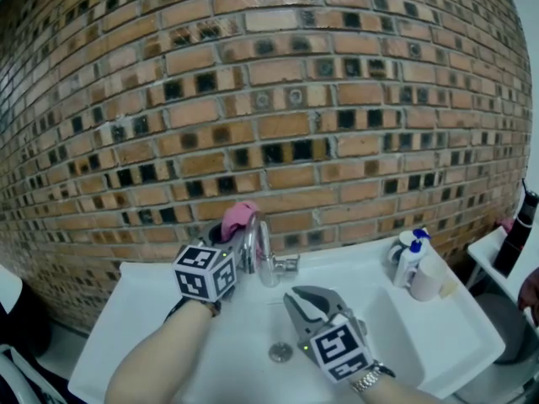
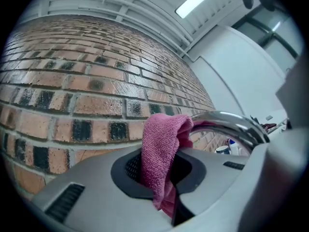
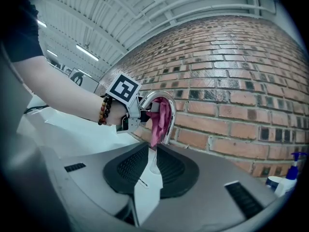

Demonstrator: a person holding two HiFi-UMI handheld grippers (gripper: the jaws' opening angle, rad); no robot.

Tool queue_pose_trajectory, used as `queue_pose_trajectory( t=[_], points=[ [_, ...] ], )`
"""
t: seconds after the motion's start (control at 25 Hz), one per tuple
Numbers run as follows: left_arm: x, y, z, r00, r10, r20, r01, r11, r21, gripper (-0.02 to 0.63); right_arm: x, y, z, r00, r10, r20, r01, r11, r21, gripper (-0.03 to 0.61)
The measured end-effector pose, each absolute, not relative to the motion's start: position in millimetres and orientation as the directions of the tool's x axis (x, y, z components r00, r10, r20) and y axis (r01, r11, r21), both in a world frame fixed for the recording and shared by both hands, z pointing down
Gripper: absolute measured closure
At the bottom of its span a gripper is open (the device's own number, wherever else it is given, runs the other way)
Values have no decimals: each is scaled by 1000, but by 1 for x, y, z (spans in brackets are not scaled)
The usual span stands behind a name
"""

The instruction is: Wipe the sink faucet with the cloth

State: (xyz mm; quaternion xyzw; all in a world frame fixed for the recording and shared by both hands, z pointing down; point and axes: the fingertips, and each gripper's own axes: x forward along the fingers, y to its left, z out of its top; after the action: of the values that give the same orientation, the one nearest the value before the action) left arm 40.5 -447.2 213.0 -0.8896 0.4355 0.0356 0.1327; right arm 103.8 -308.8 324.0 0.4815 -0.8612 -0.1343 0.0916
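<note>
Right gripper (image 1: 296,297): nearest item, low over the white sink (image 1: 421,343). Jaws parted by a narrow gap, nothing between them. The faucet (image 1: 263,255) rises just ahead of its tips.

Left gripper (image 2: 161,173): clenched on the pink cloth (image 2: 161,144). The cloth stands up out of the jaws, and its upper fold lies against the top of the faucet's arch, just ahead of the tips.

Step in hand, judged: wiping the arch. Best done with the fold pressed flat on the metal and led along the curve, grip firm so the cloth does not slide out, and jaw tips kept off the chrome.

Edges: brick wall (image 1: 269,99) close beyond the left tips, so there is little room behind the spout. Side lever (image 1: 288,265) just right of them.

Open room: bare basin beneath both claws. Bottles (image 1: 408,259) well off to the right gripper's right.
</note>
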Motion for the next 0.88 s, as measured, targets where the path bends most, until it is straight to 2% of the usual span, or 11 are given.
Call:
queue_pose_trajectory(
  t=[0.88],
  points=[
    [36, -404, 212, 643, -746, -173, -753, -575, -321, 560, 114, -317, 331, -482, -875, 37, -822, 467, 327, 526]
  ],
)
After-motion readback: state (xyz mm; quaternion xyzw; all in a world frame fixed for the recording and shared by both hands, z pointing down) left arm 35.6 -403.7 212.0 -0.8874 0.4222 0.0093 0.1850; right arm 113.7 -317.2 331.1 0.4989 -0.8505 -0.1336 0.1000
